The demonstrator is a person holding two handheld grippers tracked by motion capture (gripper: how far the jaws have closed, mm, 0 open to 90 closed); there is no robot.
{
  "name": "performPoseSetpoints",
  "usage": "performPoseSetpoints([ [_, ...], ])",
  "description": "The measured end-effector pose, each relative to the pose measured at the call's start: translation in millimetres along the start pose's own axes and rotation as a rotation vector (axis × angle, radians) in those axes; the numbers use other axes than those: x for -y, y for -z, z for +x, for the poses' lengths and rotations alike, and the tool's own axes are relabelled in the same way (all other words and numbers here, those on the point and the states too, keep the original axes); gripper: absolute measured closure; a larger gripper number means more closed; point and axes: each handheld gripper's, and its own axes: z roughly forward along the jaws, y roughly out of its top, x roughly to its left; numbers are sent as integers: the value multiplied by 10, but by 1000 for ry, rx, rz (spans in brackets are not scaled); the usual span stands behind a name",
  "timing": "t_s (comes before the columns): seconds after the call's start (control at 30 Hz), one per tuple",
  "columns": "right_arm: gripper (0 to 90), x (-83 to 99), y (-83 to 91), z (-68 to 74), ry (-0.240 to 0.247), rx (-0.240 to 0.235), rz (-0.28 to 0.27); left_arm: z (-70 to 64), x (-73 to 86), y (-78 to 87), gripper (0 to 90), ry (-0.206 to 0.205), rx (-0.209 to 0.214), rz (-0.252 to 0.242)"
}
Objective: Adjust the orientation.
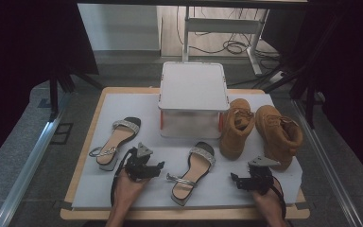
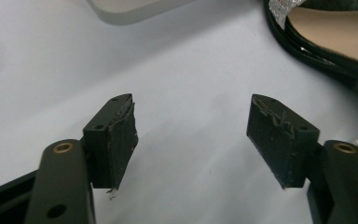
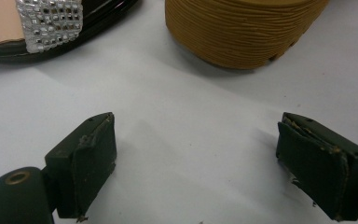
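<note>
Two black sandals with glittering straps lie on the white mat (image 1: 137, 189): one at the left (image 1: 118, 141), one in the middle (image 1: 194, 171). Two tan boots (image 1: 237, 127) (image 1: 280, 135) stand at the right. My left gripper (image 1: 160, 166) rests between the sandals, open and holding nothing. In the left gripper view my left gripper (image 2: 191, 116) has bare mat between its jaws, with the middle sandal (image 2: 340, 37) ahead on the right. My right gripper (image 1: 234, 179) sits low in front of the boots, also open. In the right gripper view my right gripper (image 3: 196, 135) faces a boot's ribbed sole (image 3: 242, 32) and the sandal's strap (image 3: 51, 23).
A white lidded box (image 1: 194, 87) stands at the back centre of the mat, its corner (image 2: 130, 9) ahead of the left jaws. The wooden table edge (image 1: 184, 213) runs along the front. Metal rails and dark curtains flank the table.
</note>
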Motion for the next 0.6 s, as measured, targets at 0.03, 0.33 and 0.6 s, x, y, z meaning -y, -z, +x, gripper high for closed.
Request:
performPoseSetpoints([
  [0.03,123,0,0,0,0,0,0,4,22,24,303,-1,2,0],
  [0.33,124,1,0,0,0,0,-1,61,209,241,259,3,-32,-12],
  [0.6,124,1,0,0,0,1,-1,128,380,417,235,29,-57,-16],
])
